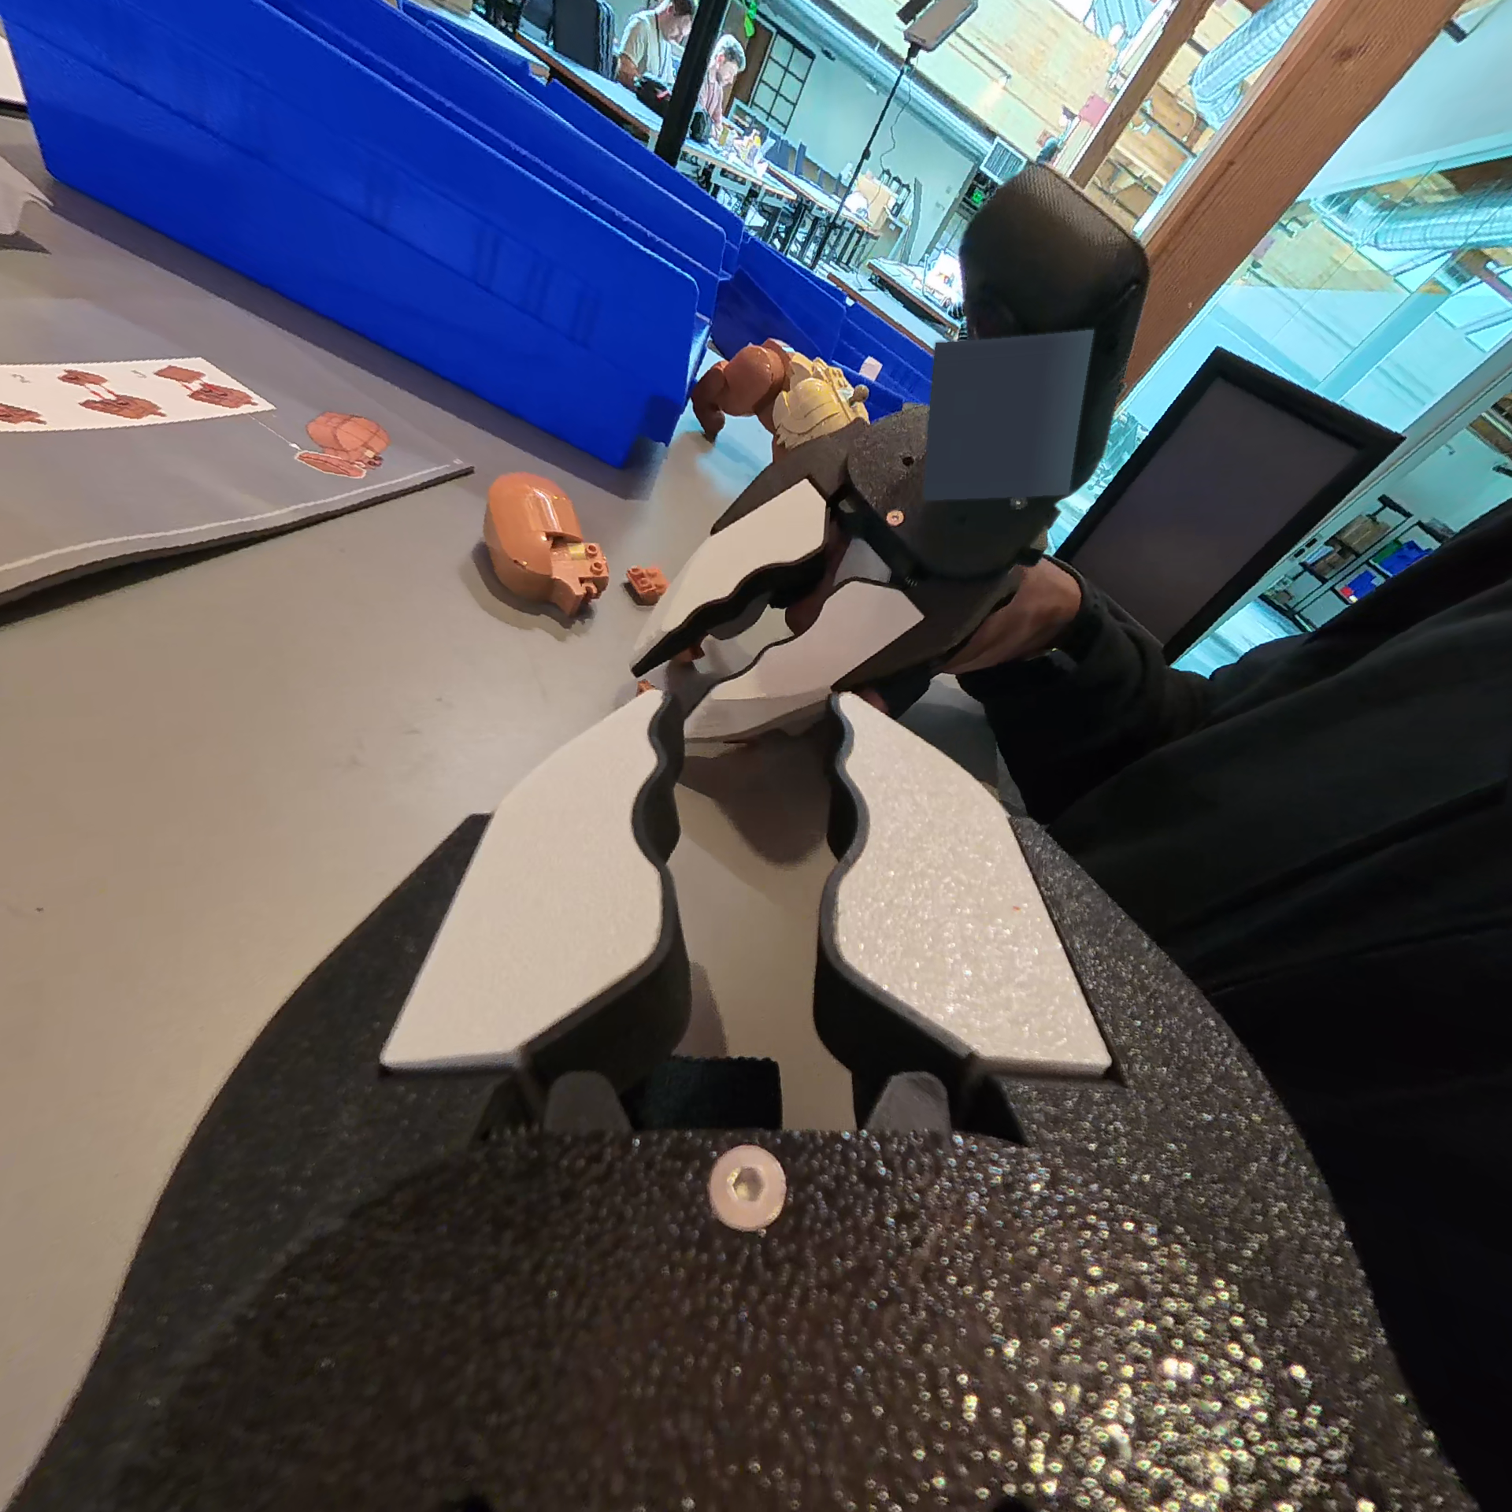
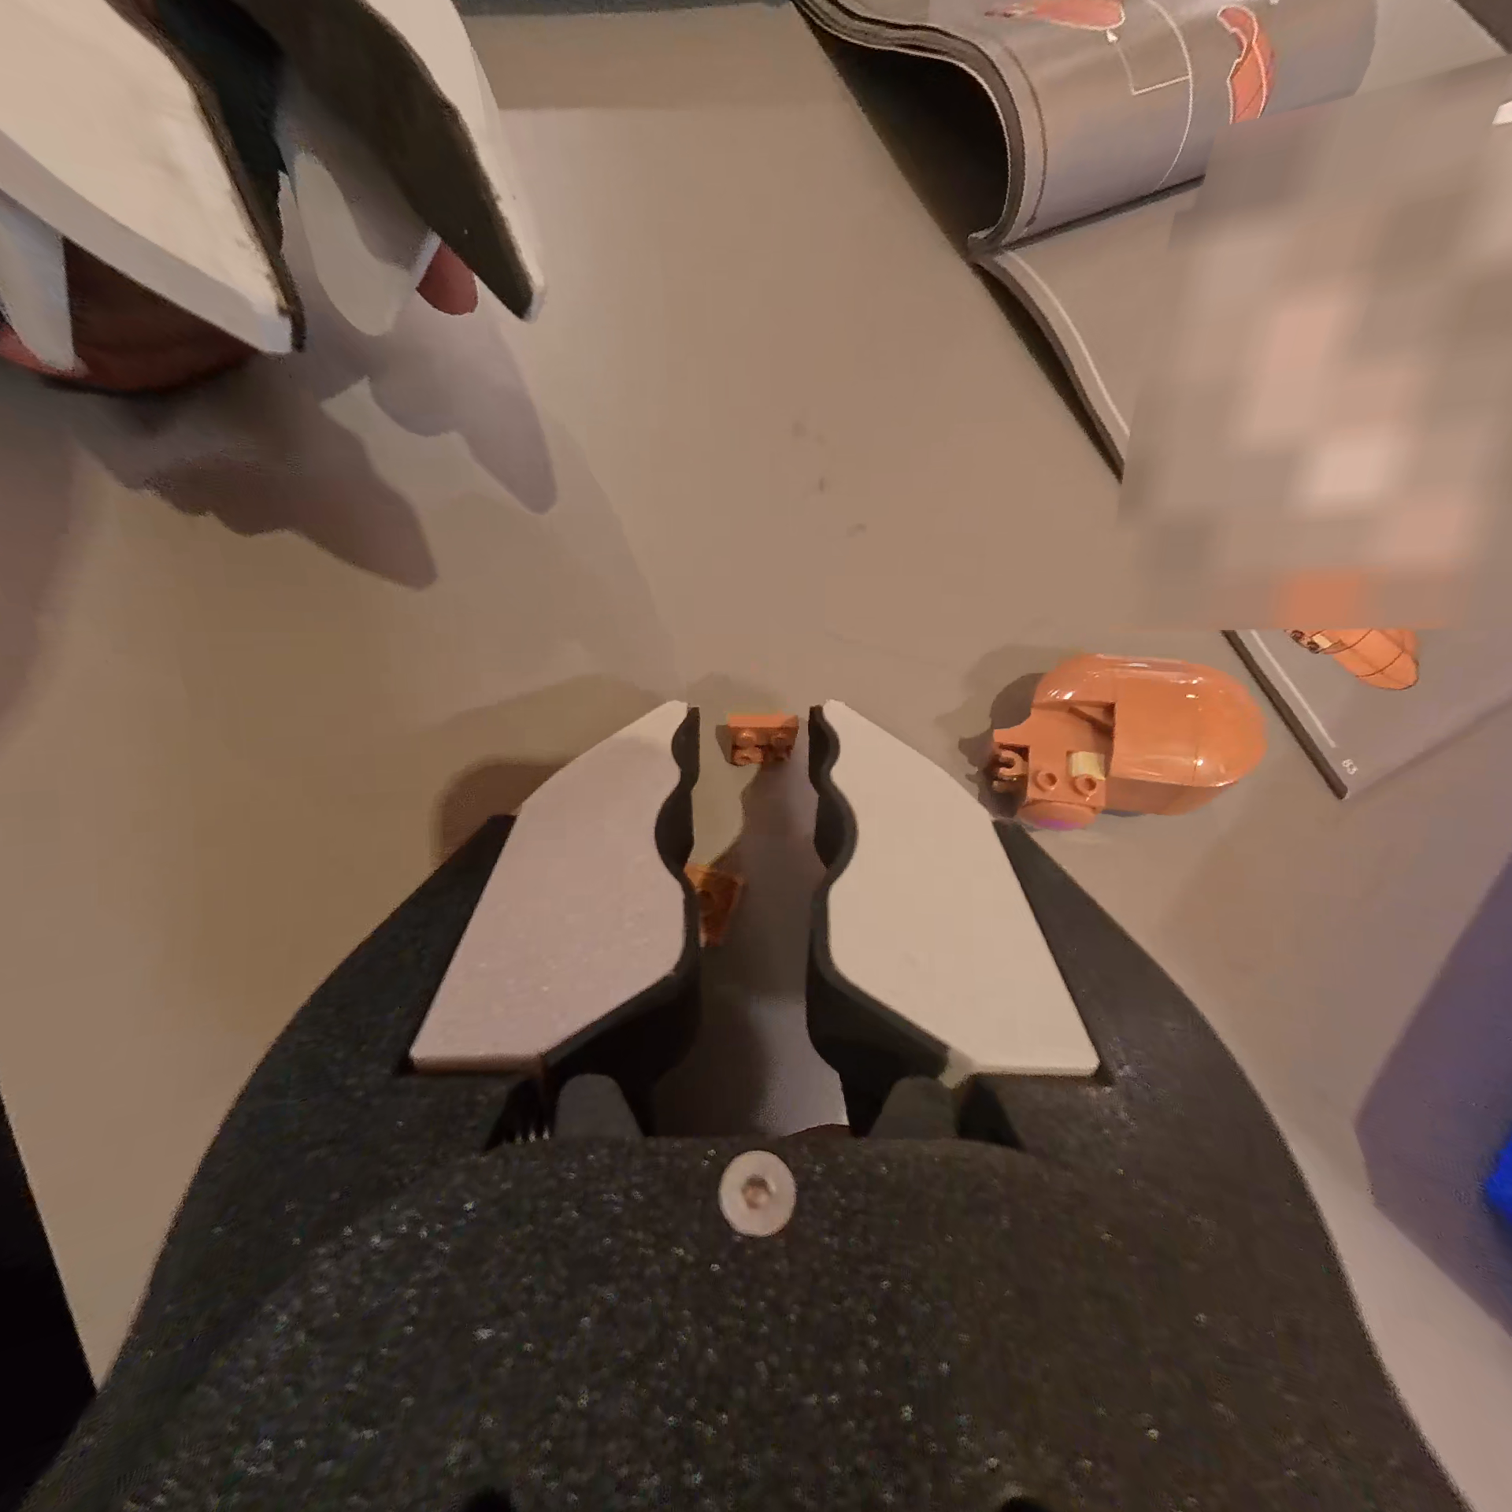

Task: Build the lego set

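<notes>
My right gripper (image 2: 754,713) is open, low over the grey table (image 2: 736,491). A small tan brick (image 2: 761,736) lies on the table between its fingertips, with a gap on each side. A second small tan piece (image 2: 716,896) lies partly under its left finger. A rounded tan lego assembly (image 2: 1137,736) lies just to the right. My left gripper (image 1: 753,704) is open and empty, held above the table close behind the right gripper (image 1: 671,675). The left gripper also shows at the upper left of the right wrist view (image 2: 401,319).
An open instruction booklet (image 1: 164,474) lies on the left. Blue bins (image 1: 368,221) line the far side. A brown and cream lego figure (image 1: 785,401) stands by the bins. The tan assembly (image 1: 536,540) and a small brick (image 1: 646,585) lie between. A dark screen (image 1: 1211,507) stands at the right. Across from one pair of fingers to the other is roughly 9 cm.
</notes>
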